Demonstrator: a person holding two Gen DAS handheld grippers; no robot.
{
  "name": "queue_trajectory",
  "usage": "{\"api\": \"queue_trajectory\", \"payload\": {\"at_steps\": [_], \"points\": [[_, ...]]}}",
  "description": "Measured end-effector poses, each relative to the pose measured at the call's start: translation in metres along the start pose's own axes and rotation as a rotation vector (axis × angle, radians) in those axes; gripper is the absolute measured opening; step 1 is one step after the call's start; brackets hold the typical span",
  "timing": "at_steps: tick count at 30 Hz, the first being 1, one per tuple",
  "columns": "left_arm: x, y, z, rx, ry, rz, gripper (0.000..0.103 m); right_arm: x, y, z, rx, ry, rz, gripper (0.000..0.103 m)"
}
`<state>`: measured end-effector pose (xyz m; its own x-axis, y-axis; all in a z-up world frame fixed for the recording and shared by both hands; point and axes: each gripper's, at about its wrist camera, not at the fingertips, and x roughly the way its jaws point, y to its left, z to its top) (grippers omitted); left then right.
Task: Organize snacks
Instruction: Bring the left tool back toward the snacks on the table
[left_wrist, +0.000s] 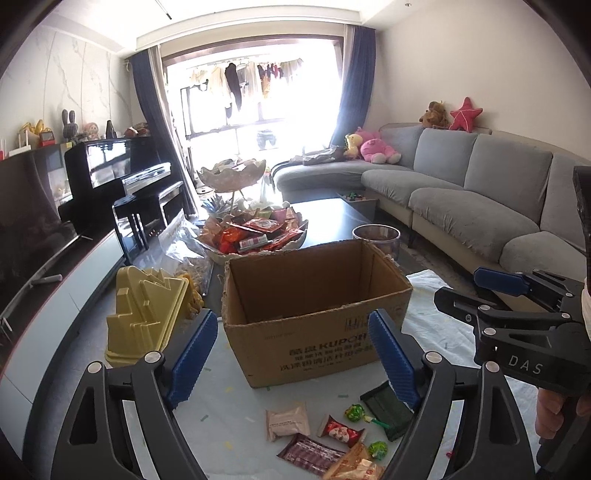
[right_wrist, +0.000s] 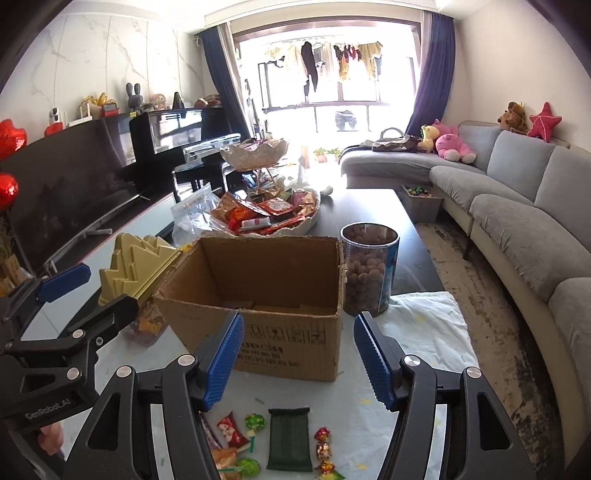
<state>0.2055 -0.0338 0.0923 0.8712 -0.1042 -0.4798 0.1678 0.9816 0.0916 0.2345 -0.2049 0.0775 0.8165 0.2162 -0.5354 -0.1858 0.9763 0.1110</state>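
Left gripper (left_wrist: 291, 358) held with blue pads spread wide and nothing between them, poised above the surface (left_wrist: 229, 406) in front of the cardboard box (left_wrist: 314, 310), seemingly ready for a fresh pick. Right gripper (right_wrist: 299, 362) likewise parted, moderately wide and empty, aimed at the same box. Farther left, a gold moulded tray (left_wrist: 147, 314) parked beside the box, out of the working lane. Box set open-topped in the middle, probably as the collecting bin; inside, apparently only loose cardboard pieces. Loose snacks laid just before it, within easy reach: pale biscuit packet (left_wrist: 287, 424), red wrapped sweet (left_wrist: 341, 432), green wrapped candy (left_wrist: 354, 411), dark green packet (right_wrist: 289, 439). Right of the box, a clear jar of brown nuts (right_wrist: 369, 269) stood upright. Behind, a heaped tiered snack bowl (right_wrist: 269, 218), well apart.
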Motion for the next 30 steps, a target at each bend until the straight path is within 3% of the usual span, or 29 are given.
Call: {"api": "queue_trajectory", "payload": {"at_steps": [6, 17, 30], "points": [[-0.027, -0.007, -0.021, -0.006, -0.010, -0.007, 0.088, -0.031, 0.003, -0.018, -0.005, -0.016, -0.026, 0.066], [-0.051, -0.006, -0.059, -0.051, 0.041, -0.015, 0.089, -0.064, 0.014, -0.055, -0.010, -0.030, -0.068, 0.069], [-0.044, -0.023, -0.106, -0.079, 0.162, -0.046, 0.089, -0.067, 0.012, -0.106, 0.041, 0.070, -0.032, 0.072]]}}
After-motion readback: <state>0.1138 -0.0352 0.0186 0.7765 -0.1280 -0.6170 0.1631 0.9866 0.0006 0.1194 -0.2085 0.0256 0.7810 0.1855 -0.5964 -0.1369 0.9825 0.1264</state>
